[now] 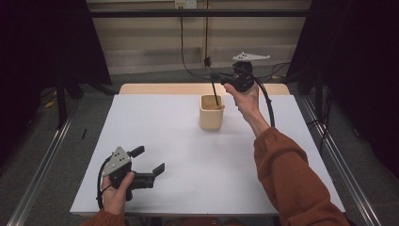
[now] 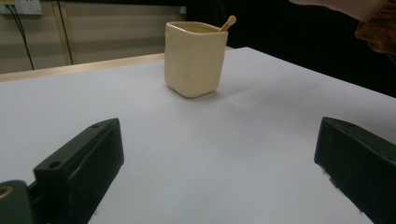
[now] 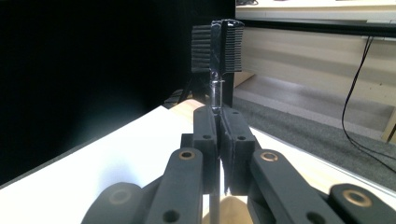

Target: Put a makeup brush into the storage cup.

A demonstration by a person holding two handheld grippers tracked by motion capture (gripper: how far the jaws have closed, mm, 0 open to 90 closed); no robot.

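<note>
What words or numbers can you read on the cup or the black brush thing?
There are none to read. The cream cup is plain on the sides in view, and so are the wooden stick in it, the black brush and the white table. The wall socket is too small and blurred to tell if anything is printed on it.

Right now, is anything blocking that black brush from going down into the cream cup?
Nothing visible does. The right tongs hold the black brush with its lower end already inside the cream cup, beside a wooden stick.
</note>
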